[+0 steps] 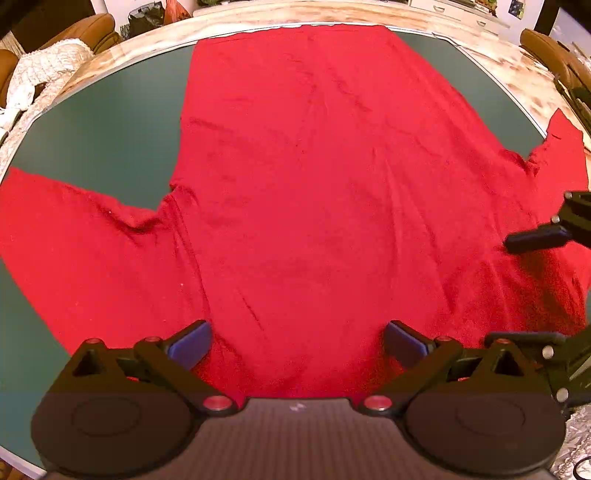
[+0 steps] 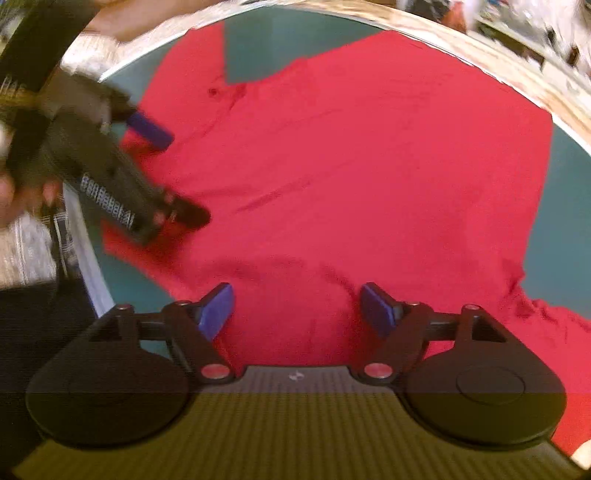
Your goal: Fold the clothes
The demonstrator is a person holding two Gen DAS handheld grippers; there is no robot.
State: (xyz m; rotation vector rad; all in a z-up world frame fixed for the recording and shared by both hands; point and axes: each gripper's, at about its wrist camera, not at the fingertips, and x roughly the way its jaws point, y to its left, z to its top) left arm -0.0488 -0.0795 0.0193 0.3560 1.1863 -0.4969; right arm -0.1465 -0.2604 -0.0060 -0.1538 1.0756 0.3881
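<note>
A red T-shirt [image 1: 314,166] lies spread flat on the green table [image 1: 110,122], sleeves out to both sides. It also fills the right wrist view [image 2: 369,166]. My left gripper [image 1: 297,343] is open and empty, hovering over the shirt's near edge. My right gripper [image 2: 297,310] is open and empty above the shirt near one sleeve. One finger of the right gripper [image 1: 535,238] shows at the right edge of the left wrist view. The left gripper [image 2: 177,173] shows blurred at the left of the right wrist view, open.
The table has a pale wooden rim [image 1: 147,37]. Brown chairs [image 1: 88,33] and a white knitted cloth [image 1: 40,70] stand beyond the far left edge. More chairs [image 1: 554,55] are at the far right.
</note>
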